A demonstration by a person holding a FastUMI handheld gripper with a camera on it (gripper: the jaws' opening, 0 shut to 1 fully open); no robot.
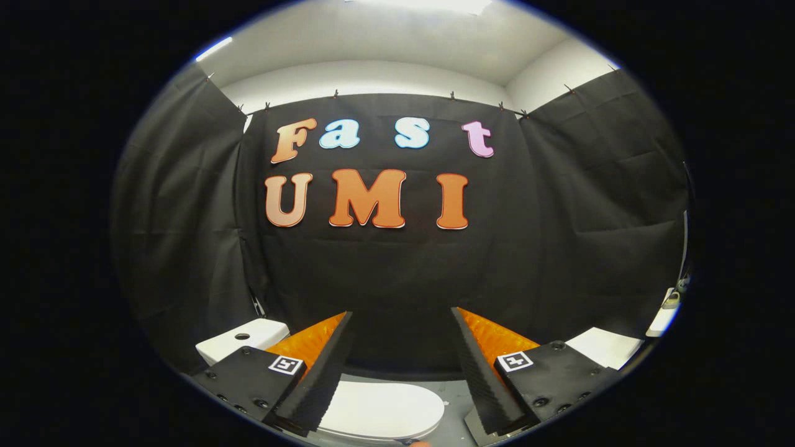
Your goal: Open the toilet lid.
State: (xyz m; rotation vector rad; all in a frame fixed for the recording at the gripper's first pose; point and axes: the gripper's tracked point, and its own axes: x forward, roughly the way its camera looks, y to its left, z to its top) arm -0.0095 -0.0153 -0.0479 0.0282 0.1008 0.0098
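So the task basically hasn't started as far as I can tell: the lid (385, 410) lies flat and closed, a smooth glossy white oval, low down between the fingers of the hand-held gripper (402, 366) and a bit ahead of them. The fingers are spread wide with nothing between them, and they're well above the lid, not touching it. They point more at the black cloth wall (397, 279) than down at the toilet, so my guess is everything's still to do: drop down, get a finger under the front rim of the lid, then swing it up toward the tank (245, 340). The tank sits off to the left beyond the left finger, a boxy white ceramic-looking block with a round button on top. On the right, beyond the right finger, there's another flat white thing (605, 347) with square corners; can't say what it is. The fingers' inner faces look ribbed, which should help grip, but the lid looks like slick hard plastic with a thin rounded edge, so I'd expect it to be slippery to hook. The floor (456, 397) around the lid is plain grey and matte.
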